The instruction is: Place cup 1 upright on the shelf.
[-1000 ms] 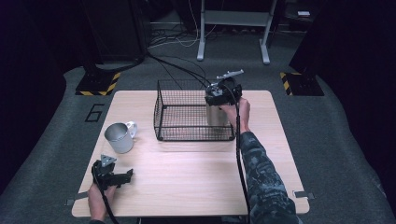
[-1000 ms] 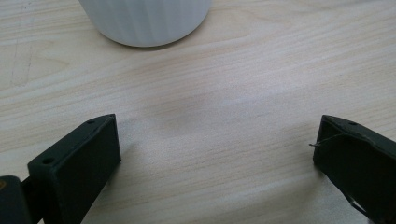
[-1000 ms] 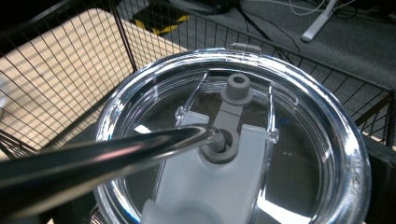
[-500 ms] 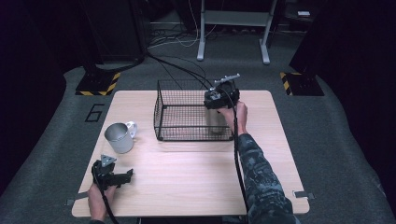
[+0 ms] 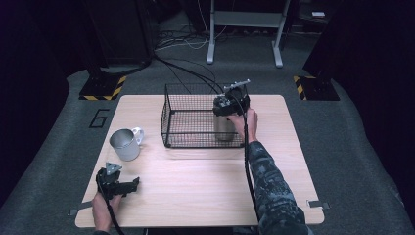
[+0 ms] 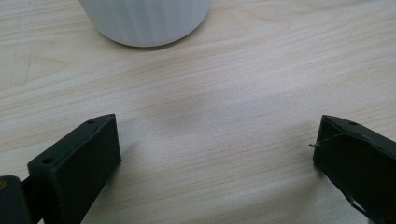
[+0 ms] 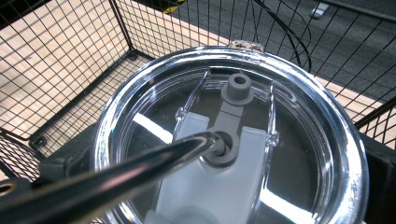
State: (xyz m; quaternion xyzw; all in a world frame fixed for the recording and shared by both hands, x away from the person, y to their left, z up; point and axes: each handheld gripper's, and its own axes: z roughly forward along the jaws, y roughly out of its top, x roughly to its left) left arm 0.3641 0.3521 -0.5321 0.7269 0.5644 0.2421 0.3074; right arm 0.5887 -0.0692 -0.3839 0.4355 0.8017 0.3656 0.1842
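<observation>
A steel tumbler (image 5: 224, 126) with a clear lid (image 7: 233, 144) is held clamped by the right gripper (image 5: 230, 100) inside the wire basket (image 5: 169, 112), at its 3 o'clock side. It is judged rigid, slippery (polished wall), best gripped across the body. The left gripper (image 5: 117, 182) rests with jaws apart.

Basket walls (image 5: 203, 131) close around tumbler (image 5: 224, 126) — open top

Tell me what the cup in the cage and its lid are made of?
The cup looks like brushed steel: grey with a dull sheen. Its lid seems clear shiny plastic, since you can see through it. The cage looks like thin black wire mesh.
</observation>
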